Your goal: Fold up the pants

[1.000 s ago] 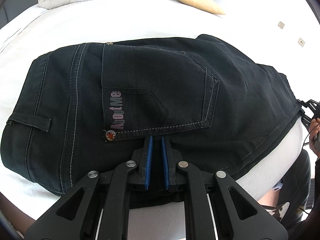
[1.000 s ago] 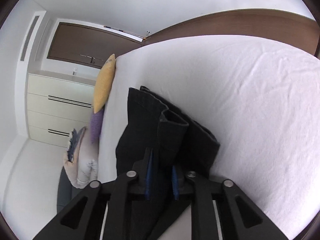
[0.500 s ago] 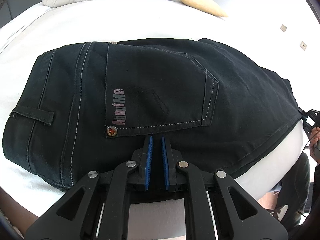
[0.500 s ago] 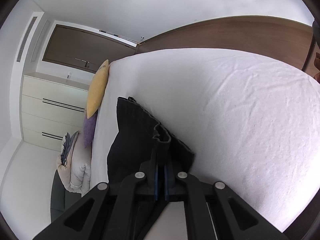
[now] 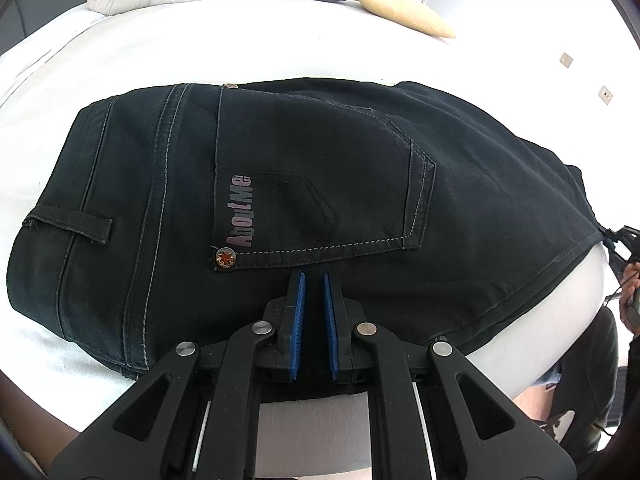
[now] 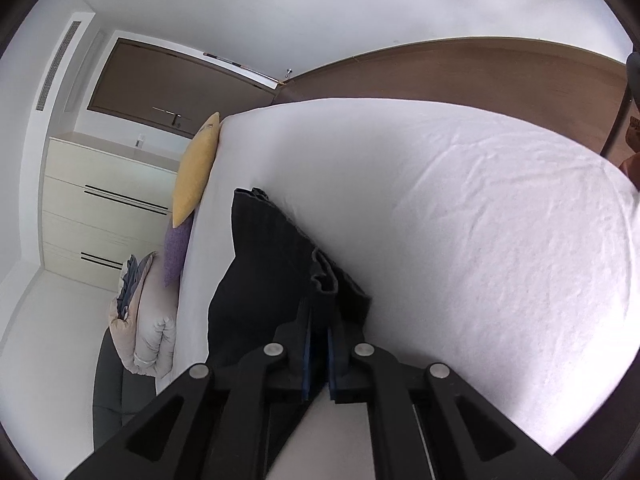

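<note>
Brightness: you have strong, even daylight in both views
White bed sheet [image 5: 280,56]: close to blown out in your left view, creases lost; faint wrinkles survive in your right view
Black pants [image 5: 320,184]: your darkest area, yet stitching and the pocket lettering read sharply
Shadows: soft, only a thin one under the cloth edge
Distortion: heavy fisheye bending, dark corners in each frame
Focus: your left gripper [image 5: 314,280] is crisp; no motion blur

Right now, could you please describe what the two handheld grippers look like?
Both look alike. The left gripper has a matte black frame of angled link arms with triangular cut-outs, round silver pivot pins and two narrow fingers faced with ribbed blue pads. The right gripper has the same black frame, silver pins and blue pads.
</note>
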Action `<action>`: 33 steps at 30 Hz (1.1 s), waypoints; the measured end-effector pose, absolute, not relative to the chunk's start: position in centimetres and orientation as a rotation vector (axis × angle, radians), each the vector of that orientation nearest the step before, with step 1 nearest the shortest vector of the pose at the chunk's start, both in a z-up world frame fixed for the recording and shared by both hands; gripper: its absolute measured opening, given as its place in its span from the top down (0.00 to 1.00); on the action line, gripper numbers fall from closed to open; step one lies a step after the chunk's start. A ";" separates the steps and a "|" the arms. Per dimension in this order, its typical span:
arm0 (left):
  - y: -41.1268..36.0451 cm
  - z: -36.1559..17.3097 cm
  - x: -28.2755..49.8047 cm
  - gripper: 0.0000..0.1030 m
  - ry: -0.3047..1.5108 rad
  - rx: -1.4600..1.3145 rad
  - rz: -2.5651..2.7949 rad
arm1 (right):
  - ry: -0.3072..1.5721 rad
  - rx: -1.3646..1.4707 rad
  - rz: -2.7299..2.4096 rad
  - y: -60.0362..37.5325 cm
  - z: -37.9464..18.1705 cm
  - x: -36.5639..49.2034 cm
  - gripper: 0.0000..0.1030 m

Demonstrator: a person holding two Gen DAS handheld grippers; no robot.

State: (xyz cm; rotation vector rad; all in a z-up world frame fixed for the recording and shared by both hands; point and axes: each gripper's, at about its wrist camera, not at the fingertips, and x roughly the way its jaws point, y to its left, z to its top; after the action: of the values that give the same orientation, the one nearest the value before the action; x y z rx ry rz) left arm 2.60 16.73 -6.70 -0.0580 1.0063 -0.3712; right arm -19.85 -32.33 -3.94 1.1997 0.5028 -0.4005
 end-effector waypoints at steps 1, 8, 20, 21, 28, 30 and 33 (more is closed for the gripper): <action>16.9 -6.6 2.7 0.91 1.006 -0.060 -0.371 | 0.511 1.153 -0.456 -32.1 -2.8 -20.2 0.90; 17.1 -6.7 2.8 0.91 1.004 -0.065 -0.370 | 0.456 0.988 -0.491 -28.2 4.0 -19.2 0.54; 17.7 -6.4 1.2 0.91 1.010 -0.095 -0.342 | 0.897 0.963 0.221 -10.2 -3.0 -0.7 0.65; 17.8 -6.4 0.8 0.91 1.008 -0.100 -0.343 | 0.922 0.986 0.163 -11.2 -4.6 -0.8 0.71; 18.3 -6.4 0.0 0.91 1.007 -0.129 -0.336 | 0.723 1.081 -0.159 -22.7 -5.2 -8.0 1.00; 18.3 -6.6 0.0 0.91 1.004 -0.127 -0.333 | 0.697 1.075 -0.232 -25.0 -3.8 -9.9 0.98; 18.3 -6.9 0.1 0.91 1.005 -0.134 -0.332 | 0.685 1.000 -0.187 -23.8 -1.4 -11.7 0.48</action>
State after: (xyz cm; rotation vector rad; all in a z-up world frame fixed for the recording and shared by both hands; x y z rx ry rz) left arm 0.15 18.33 -6.89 -0.1338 1.0049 -0.3320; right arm -11.73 -23.78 -1.42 1.0004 0.6847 -0.1871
